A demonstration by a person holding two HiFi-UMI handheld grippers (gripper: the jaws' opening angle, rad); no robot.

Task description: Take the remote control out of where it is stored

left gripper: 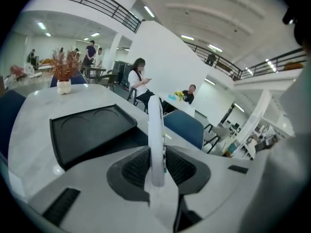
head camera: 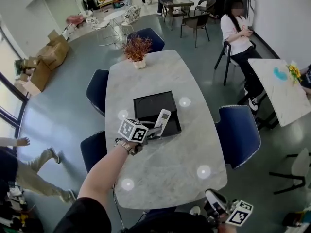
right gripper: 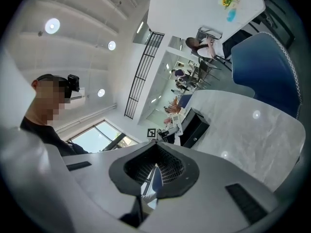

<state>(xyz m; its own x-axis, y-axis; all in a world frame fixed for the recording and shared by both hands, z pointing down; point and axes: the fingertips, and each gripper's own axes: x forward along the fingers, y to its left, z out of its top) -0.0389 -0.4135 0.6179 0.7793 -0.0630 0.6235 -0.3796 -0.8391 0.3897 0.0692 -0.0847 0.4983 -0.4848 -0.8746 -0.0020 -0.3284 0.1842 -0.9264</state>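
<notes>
Our left claw (left gripper: 156, 169) pinches the remote control (head camera: 163, 118) by its lower end: slim, white, round-tipped, it tilts up over the black tray (head camera: 148, 106) on the marble worktop (head camera: 170, 171).

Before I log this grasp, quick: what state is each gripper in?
Left gripper: closed on the remote control.
Right gripper: closed, holding nothing.

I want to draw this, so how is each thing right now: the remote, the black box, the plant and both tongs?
remote control: pinched on edge, over the near side of the black box.
left tongs: shut on the remote control.
right tongs: shut, empty, off the near corner of the table.
black box: flat on the table; open or closed, cannot tell.
plant: upright in its pot.
</notes>
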